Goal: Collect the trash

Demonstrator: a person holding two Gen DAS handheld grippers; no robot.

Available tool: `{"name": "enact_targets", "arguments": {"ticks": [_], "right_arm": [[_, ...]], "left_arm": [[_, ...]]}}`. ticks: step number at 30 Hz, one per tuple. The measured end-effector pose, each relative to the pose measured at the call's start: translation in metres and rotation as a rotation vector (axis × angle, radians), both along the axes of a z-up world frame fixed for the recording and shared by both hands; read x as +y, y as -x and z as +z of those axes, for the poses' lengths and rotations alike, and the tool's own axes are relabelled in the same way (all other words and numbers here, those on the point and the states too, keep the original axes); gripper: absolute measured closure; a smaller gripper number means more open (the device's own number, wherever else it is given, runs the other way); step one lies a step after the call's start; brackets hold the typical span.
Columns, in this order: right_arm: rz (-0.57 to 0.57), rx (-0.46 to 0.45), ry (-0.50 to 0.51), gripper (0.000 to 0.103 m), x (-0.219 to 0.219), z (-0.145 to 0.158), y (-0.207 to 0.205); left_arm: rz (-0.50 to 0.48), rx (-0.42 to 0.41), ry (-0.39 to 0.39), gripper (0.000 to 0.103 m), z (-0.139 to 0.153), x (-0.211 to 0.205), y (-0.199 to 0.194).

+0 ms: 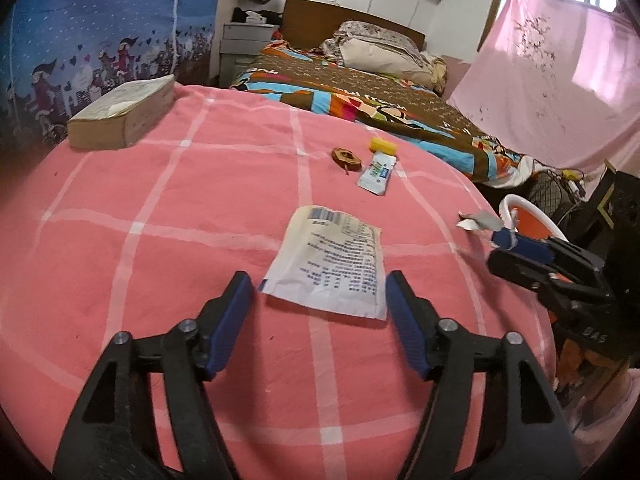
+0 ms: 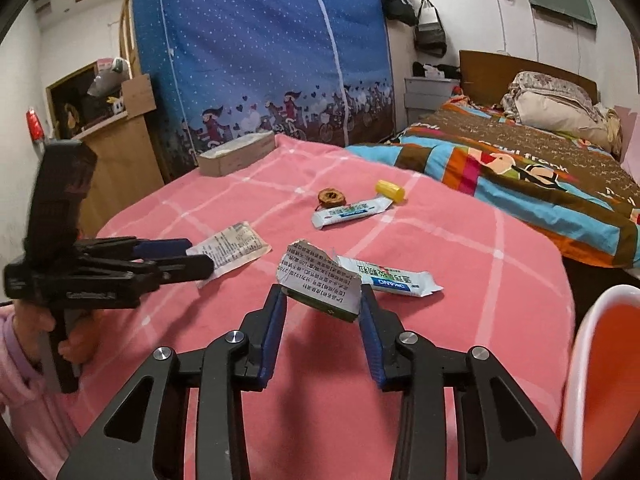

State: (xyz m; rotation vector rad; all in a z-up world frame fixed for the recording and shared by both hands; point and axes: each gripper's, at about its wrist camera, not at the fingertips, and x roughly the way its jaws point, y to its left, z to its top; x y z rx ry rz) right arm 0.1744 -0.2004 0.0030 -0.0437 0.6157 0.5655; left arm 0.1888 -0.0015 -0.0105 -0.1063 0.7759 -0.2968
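Note:
My left gripper (image 1: 318, 284) is open just above the pink checked cloth (image 1: 200, 200), its fingers on either side of the near edge of a flat white printed sachet (image 1: 332, 264). My right gripper (image 2: 322, 300) is shut on a torn printed cardboard piece (image 2: 320, 284) and holds it above the cloth. In the left wrist view that gripper (image 1: 500, 238) shows at the right edge with the scrap (image 1: 478, 220). A white-blue wrapper (image 2: 400, 282) lies behind the scrap. Farther back lie another wrapper (image 2: 348, 212), a brown round scrap (image 2: 331, 197) and a yellow cap (image 2: 390, 191).
An orange bin with a white rim (image 2: 600, 360) stands at the right edge of the table. A thick old book (image 1: 120, 112) lies at the far left corner. A bed with a colourful blanket (image 1: 380, 96) is behind, and a blue wardrobe cover (image 2: 260, 60) to the left.

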Motion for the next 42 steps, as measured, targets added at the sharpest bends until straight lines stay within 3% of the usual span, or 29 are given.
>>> {"name": "enact_targets", "arguments": {"ticks": [6, 13, 17, 23, 30, 36, 42], "right_arm": [[0.014, 0.038, -0.038, 0.069, -0.015, -0.006, 0.007], [0.05, 0.056, -0.011, 0.069, -0.014, -0.014, 0.019], [0.061, 0.033, -0.021, 0.069, -0.017, -0.011, 0.027], [0.085, -0.049, -0.051, 0.069, -0.019, 0.002, 0.041], [0.072, -0.202, -0.121, 0.069, -0.028, 0.023, 0.061], [-0.052, -0.354, -0.172, 0.069, -0.057, 0.045, 0.077], [-0.218, -0.472, -0.205, 0.069, -0.098, 0.062, 0.093]], "left_arm": [[0.007, 0.009, -0.074, 0.028, 0.0, -0.014, -0.012], [-0.012, -0.011, -0.17, 0.053, 0.0, -0.029, -0.008], [-0.022, -0.022, -0.156, 0.071, 0.001, -0.029, -0.003], [0.009, -0.038, -0.107, 0.078, 0.004, -0.024, 0.008], [0.046, -0.204, -0.029, 0.078, 0.028, -0.031, 0.035], [0.003, -0.398, 0.007, 0.077, 0.063, -0.064, 0.057], [-0.061, -0.531, 0.054, 0.077, 0.092, -0.097, 0.07]]}}
